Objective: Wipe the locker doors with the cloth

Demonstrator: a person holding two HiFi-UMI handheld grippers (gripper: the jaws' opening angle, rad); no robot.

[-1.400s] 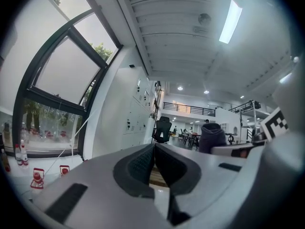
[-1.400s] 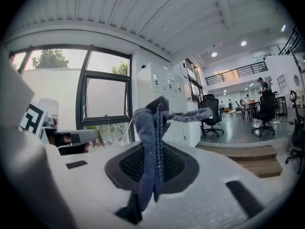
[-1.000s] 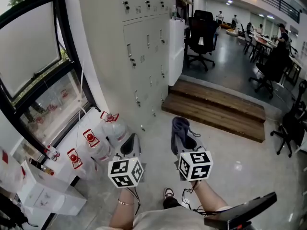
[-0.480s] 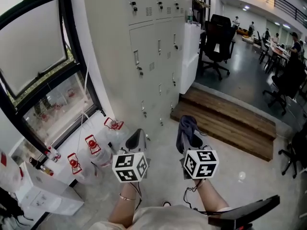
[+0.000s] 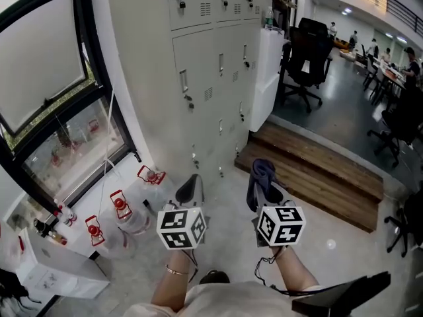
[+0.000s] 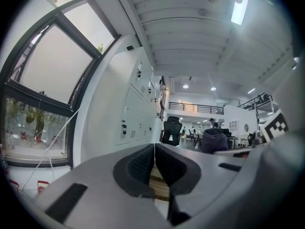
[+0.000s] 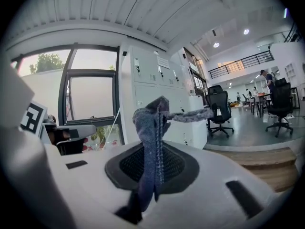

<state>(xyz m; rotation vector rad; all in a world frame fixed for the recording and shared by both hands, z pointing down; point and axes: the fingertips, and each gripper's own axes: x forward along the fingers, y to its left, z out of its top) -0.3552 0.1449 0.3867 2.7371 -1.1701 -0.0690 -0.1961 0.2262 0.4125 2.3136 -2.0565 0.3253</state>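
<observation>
A tall bank of pale grey lockers [image 5: 211, 58] with small latches stands ahead, seen also in the left gripper view [image 6: 136, 118] and the right gripper view [image 7: 157, 89]. My right gripper [image 5: 263, 189] is shut on a dark blue-grey cloth [image 5: 262, 172]; the cloth [image 7: 151, 147] pokes up from between the jaws and flops to the right. My left gripper [image 5: 189, 191] is shut with nothing in it, its pads pressed together [image 6: 154, 168]. Both grippers hang low, short of the locker doors.
A large black-framed window [image 5: 46, 91] is at the left. Water jugs with red caps [image 5: 122, 207] and white boxes [image 5: 53, 276] sit on the floor below it. A wooden step [image 5: 317, 170] lies right of the lockers, with black office chairs [image 5: 307, 51] beyond.
The view has moved closer to the lockers and tilted up slightly. Both grippers keep their hold and have shifted a little to the right and forward.
</observation>
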